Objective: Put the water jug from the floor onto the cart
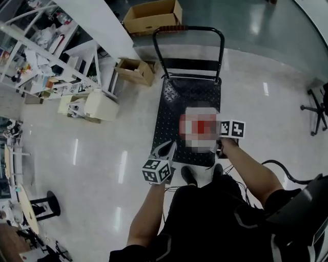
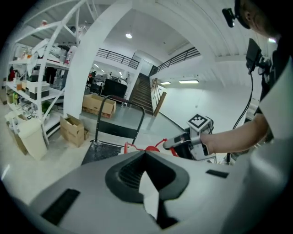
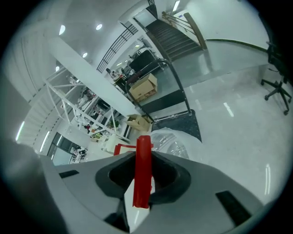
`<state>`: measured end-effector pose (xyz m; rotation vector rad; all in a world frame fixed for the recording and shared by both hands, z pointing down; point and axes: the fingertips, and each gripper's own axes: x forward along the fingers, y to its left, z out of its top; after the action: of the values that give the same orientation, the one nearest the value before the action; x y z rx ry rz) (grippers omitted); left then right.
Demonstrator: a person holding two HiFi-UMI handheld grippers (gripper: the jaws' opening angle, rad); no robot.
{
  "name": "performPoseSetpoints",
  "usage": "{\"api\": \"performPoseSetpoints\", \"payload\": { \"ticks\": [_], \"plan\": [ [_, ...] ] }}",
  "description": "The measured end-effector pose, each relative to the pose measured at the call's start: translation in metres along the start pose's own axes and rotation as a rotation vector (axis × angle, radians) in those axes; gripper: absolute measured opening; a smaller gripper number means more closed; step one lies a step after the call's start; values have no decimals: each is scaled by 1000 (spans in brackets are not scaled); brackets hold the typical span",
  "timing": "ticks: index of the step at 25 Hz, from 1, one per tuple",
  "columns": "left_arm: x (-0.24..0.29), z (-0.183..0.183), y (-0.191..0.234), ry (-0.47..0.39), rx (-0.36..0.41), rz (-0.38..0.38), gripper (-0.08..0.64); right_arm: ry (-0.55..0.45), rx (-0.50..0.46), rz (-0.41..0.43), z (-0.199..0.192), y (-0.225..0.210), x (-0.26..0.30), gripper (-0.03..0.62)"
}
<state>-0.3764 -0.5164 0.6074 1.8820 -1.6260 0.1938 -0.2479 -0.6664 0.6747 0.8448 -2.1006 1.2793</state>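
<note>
The black platform cart stands in front of me, its push handle at the far end. A blur patch covers the water jug in the head view, where it lies over the cart's near end. Its clear body shows in the right gripper view. My right gripper is shut on the jug's red handle and carries it. My left gripper is close by the jug's left side, its fingertips together with nothing between them.
An open cardboard box sits by the cart's far left corner and a bigger one beyond the handle. White shelving and a white bin stand on the left. An office chair base is at the right.
</note>
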Motion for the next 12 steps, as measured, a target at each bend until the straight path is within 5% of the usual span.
{"api": "performPoseSetpoints", "payload": {
  "ticks": [12],
  "plan": [
    [-77,-7,104,-40,-54,104,-3,136,-75,63,-42,122,140,83]
  ]
}}
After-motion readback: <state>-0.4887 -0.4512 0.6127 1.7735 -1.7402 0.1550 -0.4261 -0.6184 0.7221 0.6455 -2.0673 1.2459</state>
